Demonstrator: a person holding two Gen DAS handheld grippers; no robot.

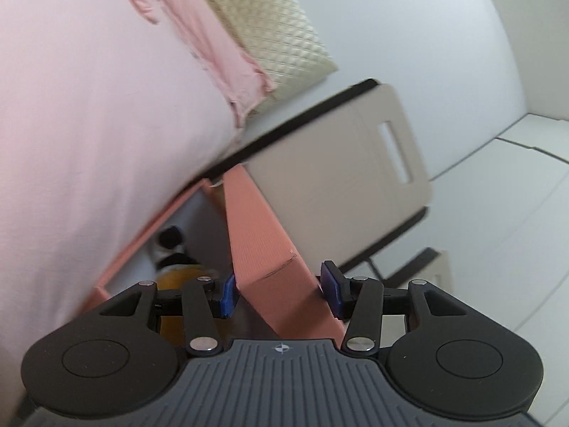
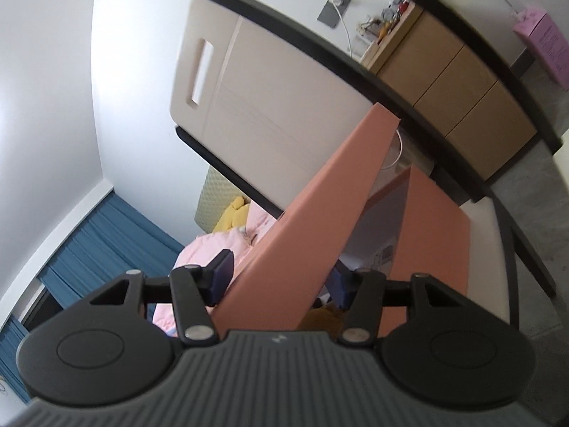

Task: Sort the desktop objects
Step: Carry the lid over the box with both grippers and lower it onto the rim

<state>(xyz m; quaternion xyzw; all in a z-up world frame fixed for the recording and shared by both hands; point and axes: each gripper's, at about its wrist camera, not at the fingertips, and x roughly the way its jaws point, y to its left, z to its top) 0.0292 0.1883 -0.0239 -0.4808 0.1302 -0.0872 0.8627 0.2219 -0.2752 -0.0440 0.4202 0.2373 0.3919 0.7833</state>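
Note:
Both grippers hold a salmon-pink open box (image 1: 256, 220), which is lifted and tilted in the air. My left gripper (image 1: 280, 293) is shut on one wall near a corner, a blue pad on each side. In the right wrist view the same pink box (image 2: 338, 185) has another wall clamped between the pads of my right gripper (image 2: 281, 281). Inside the box lie a black-and-white item (image 1: 170, 245) and a yellow item (image 1: 177, 277). The rest of its contents are hidden.
A beige panel with a slot handle and black frame (image 1: 338, 178) stands just behind the box. A bed with pink bedding (image 1: 89, 124) and a quilted headboard (image 1: 263, 28) is at the left. A wooden cabinet (image 2: 444, 71) and blue curtains (image 2: 96, 249) are farther off.

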